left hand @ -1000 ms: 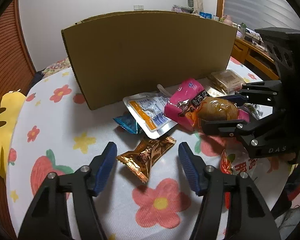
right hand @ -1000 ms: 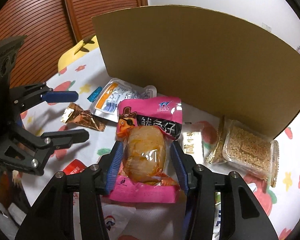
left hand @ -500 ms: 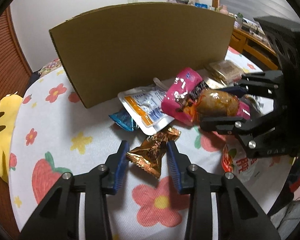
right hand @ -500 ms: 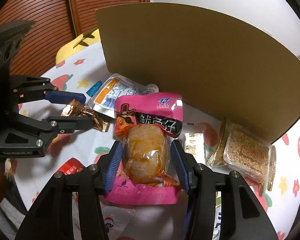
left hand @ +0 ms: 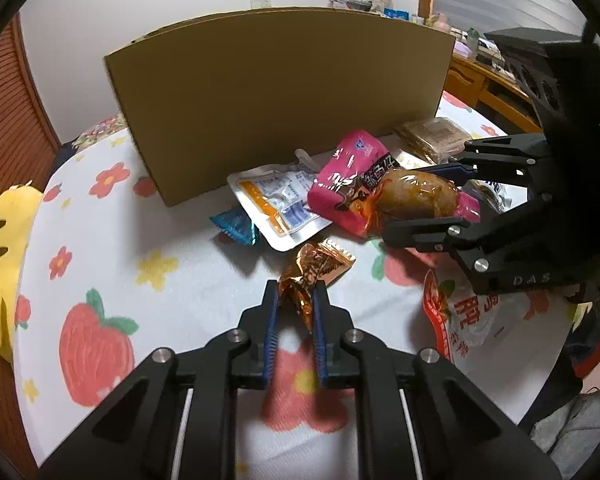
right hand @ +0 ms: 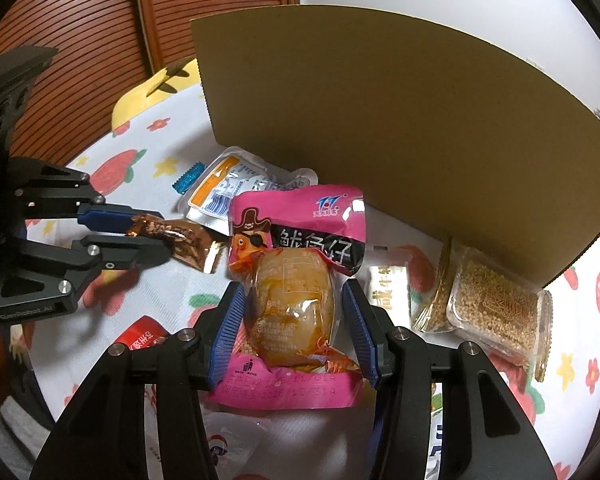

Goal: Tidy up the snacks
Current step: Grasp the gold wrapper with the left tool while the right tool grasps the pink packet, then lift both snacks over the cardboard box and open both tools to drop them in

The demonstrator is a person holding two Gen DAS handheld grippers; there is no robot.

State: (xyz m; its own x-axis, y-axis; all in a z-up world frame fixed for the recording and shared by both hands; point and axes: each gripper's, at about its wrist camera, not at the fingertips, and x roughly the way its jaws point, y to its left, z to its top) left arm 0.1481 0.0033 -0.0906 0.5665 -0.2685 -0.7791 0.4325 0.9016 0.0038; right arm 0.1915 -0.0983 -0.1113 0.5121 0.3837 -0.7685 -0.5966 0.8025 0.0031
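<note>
Left wrist | left tongs closing, pinching gold wrapper | right tongs clamp pink pouch

The cardboard box hides its inside and whatever lies behind.

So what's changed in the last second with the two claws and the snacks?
The left claw has gone from wide open around the gold candy wrapper to pinching its near end, jaws closing on it. The right claw kept its grip on the pink snack pouch. The cardboard box and other packets stayed put.
</note>
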